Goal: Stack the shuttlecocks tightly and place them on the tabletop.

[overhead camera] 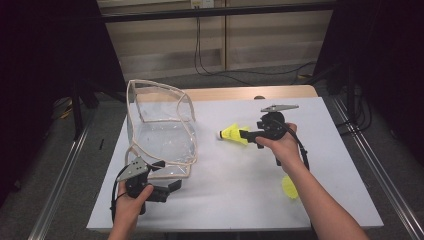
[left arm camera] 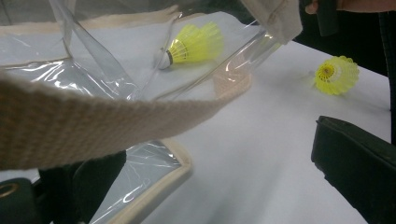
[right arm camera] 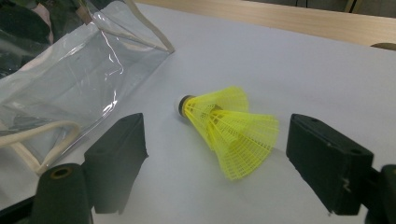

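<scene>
A: At the near edge of the surface (overhead camera: pixel 240 200), the left gripper (overhead camera: pixel 167 189) sits by the lower rim of the clear bag (overhead camera: pixel 160 132). Its jaws look spread apart in the left gripper view, one each side of the cloth strap (left arm camera: pixel 93 126), and I think they are not pressing it. If the bag is not held, it may slide or fold when something is pushed in.

B: And the right gripper (overhead camera: pixel 245 134)?

A: A little farther, in the middle of the surface. Its jaws are open wide, and the yellow shuttlecock (right arm camera: pixel 224 128) lies on its side between them, with the cork end toward the bag. In the right gripper view it touches neither jaw.

B: So what can go wrong?

A: The skirt is light and springy. If the jaws close on the wide end, it may squeeze out and roll away, or become bent. A grip nearer the cork seems safer.

B: There is another one?

A: Yes, a second shuttlecock (overhead camera: pixel 290 187) lies beside the right forearm; the arm could knock it off the surface. Farther back, the bag's mouth stands up loosely, so it may collapse.
</scene>
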Demonstrator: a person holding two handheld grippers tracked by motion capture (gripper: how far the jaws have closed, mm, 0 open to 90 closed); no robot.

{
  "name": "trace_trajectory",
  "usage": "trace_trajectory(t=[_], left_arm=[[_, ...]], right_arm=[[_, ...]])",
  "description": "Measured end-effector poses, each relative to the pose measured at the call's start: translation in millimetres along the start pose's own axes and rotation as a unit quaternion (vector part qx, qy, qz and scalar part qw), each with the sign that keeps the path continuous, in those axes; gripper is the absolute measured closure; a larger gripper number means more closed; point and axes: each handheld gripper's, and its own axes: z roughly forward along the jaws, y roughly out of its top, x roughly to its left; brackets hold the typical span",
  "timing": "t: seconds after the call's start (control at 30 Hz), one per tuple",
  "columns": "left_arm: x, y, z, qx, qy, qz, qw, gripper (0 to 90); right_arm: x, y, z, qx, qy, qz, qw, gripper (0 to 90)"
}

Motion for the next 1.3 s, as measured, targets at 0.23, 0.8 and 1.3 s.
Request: trace_trajectory(t=[0.23, 0.8, 1.3], left_arm=[[-0.2, 0.2, -0.7, -0.002, -0.002, -0.002, 1.0000, 3.3], [-0.6, 0.3, -0.6, -0.002, -0.001, -0.001, 1.0000, 3.3], [-1.6, 1.0, -0.2, 0.001, 0.000, 0.002, 1.0000, 3.3]], right_arm=[[-1.0, -2.0, -6.0, 0.002, 0.003, -0.006, 1.0000, 17.3], [-7.0, -12.9, -20.8, -0.006, 0.014, -0.012, 0.9998, 12.9], [-11.0, -23.1, -40.3, -0.009, 0.013, -0.016, 0.9998, 10.3]])
